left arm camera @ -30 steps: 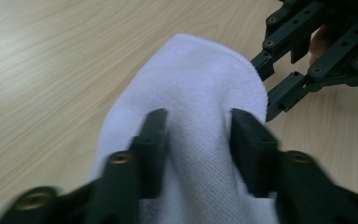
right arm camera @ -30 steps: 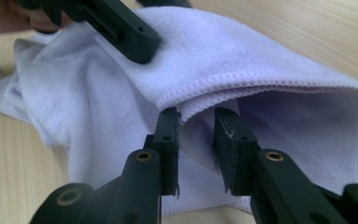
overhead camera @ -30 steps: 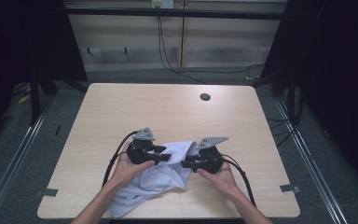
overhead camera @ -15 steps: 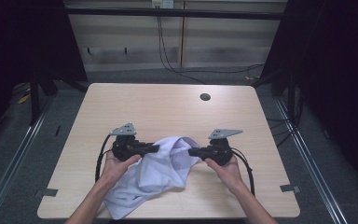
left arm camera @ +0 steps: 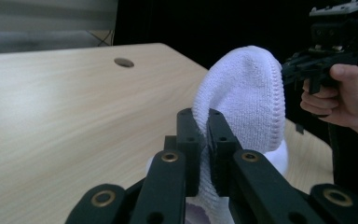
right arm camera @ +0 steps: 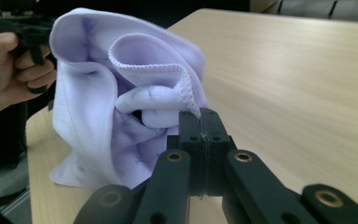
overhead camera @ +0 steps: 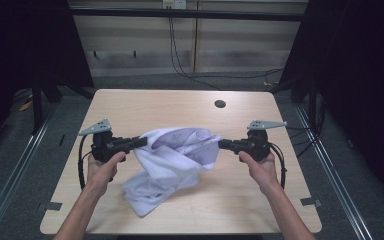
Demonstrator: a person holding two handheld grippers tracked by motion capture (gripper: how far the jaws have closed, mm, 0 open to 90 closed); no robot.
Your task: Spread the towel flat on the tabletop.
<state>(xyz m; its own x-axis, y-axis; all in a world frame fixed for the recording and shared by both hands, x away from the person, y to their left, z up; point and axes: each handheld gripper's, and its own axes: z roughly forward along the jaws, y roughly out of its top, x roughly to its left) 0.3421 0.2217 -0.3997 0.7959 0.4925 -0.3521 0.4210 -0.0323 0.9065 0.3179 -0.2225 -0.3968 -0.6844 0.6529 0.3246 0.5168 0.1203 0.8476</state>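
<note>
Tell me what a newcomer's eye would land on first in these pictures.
First, the white cloth stretched above the middle of the wooden table, its lower end trailing onto the near part of the tabletop. Next, the two black grippers pulling it apart: the left gripper is clamped on one edge, the right gripper on the opposite one. Farther back, a small dark round hole marks the tabletop.

light: even overhead, table [overhead camera: 145, 107] bright, surroundings left and right near black | shadows: soft, faint beneath the cloth [overhead camera: 172, 165] | glare: pale sheen on the tabletop in the left gripper view | focus: high view slightly soft; gripper views sharp near, far background blurred | distortion: mild bowing at edges of high view
</note>
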